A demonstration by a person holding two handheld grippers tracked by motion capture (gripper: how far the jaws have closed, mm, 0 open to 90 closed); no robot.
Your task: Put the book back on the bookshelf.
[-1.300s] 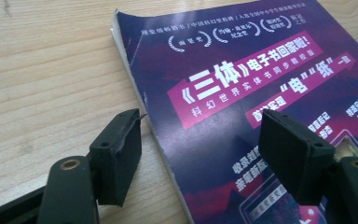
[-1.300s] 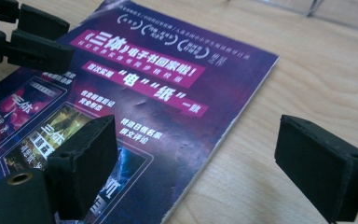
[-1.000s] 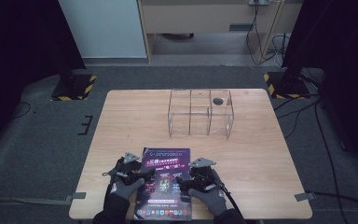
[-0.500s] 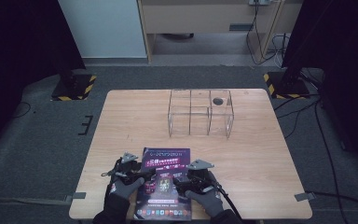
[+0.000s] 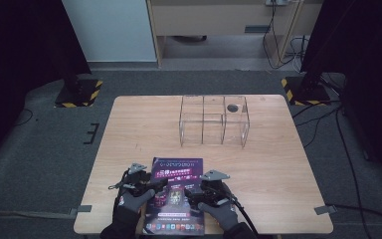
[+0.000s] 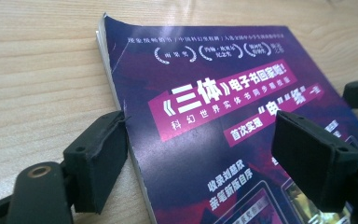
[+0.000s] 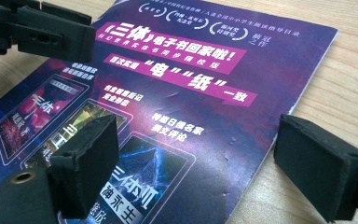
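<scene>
A thin, glossy purple magazine (image 5: 175,194) with white and magenta Chinese lettering on its cover lies flat on the light wooden table (image 5: 278,164), at the near edge in front of the person. In the left gripper view the magazine (image 6: 223,116) shows its spine side with the upper corner slightly curled; in the right gripper view the cover (image 7: 177,102) spreads out toward its far right edge.

The left gripper (image 5: 151,185), held in a grey-gloved hand, sits at the magazine's left edge. Its jaws have just been opening and now stand apart: one pad (image 6: 100,158) rests on the wood right against the spine edge, the other hangs above the cover, and nothing is pinched between them. The left gripper also appears at the top left corner of the right gripper view (image 7: 37,28), over the cover.

The right gripper (image 5: 196,191), in the other gloved hand, is over the magazine's right half. Its jaws are spread wide and released; one pad (image 7: 88,158) is above the cover and the other is past the right edge over bare wood, clasping nothing.

Well apart, toward the far middle of the table, stands a clear acrylic organiser box (image 5: 214,122) with several compartments. A small dark round object (image 5: 232,107) lies in its far right compartment.
</scene>
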